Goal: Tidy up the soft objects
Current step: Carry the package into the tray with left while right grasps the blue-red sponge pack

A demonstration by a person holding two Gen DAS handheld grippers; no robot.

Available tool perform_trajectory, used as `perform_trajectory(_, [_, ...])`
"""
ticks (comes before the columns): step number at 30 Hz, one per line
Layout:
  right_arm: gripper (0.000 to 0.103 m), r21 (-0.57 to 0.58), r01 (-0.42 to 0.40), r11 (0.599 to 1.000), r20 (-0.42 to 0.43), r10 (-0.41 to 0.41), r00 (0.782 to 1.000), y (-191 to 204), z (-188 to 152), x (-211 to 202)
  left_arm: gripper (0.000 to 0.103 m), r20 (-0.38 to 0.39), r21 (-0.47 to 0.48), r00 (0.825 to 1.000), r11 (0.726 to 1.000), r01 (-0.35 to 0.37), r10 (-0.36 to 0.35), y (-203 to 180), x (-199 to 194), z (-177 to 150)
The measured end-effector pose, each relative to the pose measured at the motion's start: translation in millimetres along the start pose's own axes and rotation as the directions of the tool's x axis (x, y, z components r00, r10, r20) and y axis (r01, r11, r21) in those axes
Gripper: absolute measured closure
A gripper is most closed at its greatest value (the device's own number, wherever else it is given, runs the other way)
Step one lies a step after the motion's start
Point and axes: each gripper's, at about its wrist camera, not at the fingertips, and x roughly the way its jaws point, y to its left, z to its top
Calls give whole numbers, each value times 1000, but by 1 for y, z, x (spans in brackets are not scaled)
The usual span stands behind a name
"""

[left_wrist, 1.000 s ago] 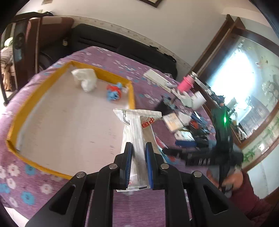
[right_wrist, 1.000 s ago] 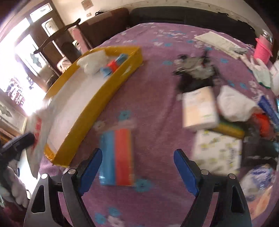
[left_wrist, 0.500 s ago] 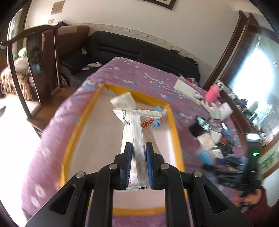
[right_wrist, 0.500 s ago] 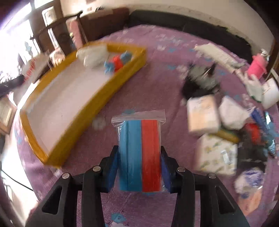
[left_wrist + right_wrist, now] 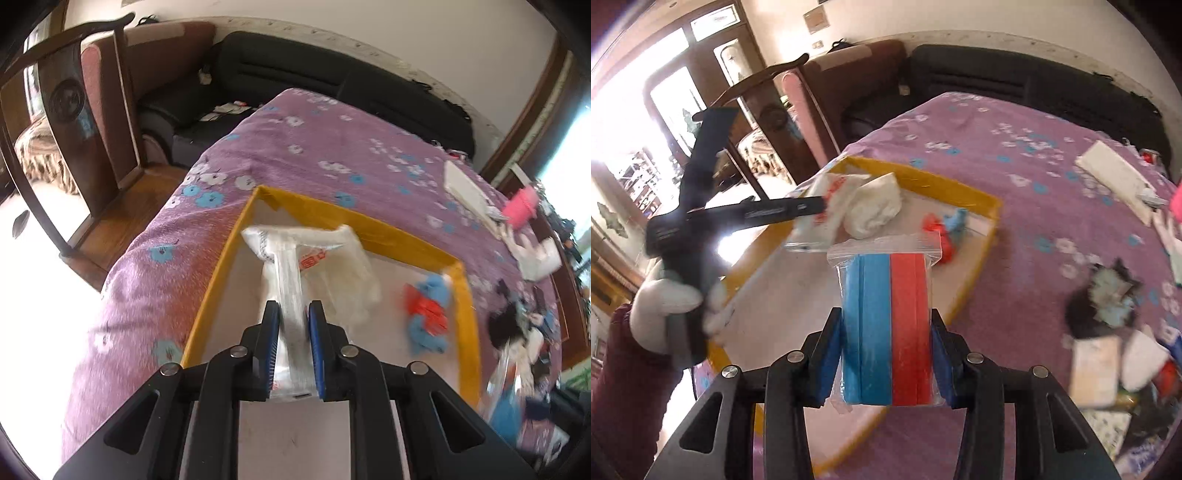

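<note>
My left gripper is shut on a white plastic packet with red print and holds it over the far left corner of the yellow-walled tray. In the tray lie a crumpled white bag and a blue-and-red soft toy. My right gripper is shut on a clear zip bag of blue and red sponges, held above the tray's near edge. The left gripper with its packet shows in the right wrist view.
The tray sits on a purple flowered cloth. Mixed clutter lies on the cloth right of the tray: packets, a black item, a white box, a pink cup. A wooden chair and a black sofa stand behind.
My right gripper shut on the sponge bag, lifted it and carried it to the tray. My left gripper moved the packet farther over the tray's far left corner.
</note>
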Motion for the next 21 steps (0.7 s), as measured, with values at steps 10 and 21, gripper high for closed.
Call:
perform_trajectory(10, [55,-27,-59,998,-79,57,995,19,14,52,34,-6,-56,990,989,138,-138,14,-5,10])
perform_trajectory(21, [54,-113,-165,980,-169,144,975,73,30,97,27,141,-90,986,990,105,-91,41,-95,-16])
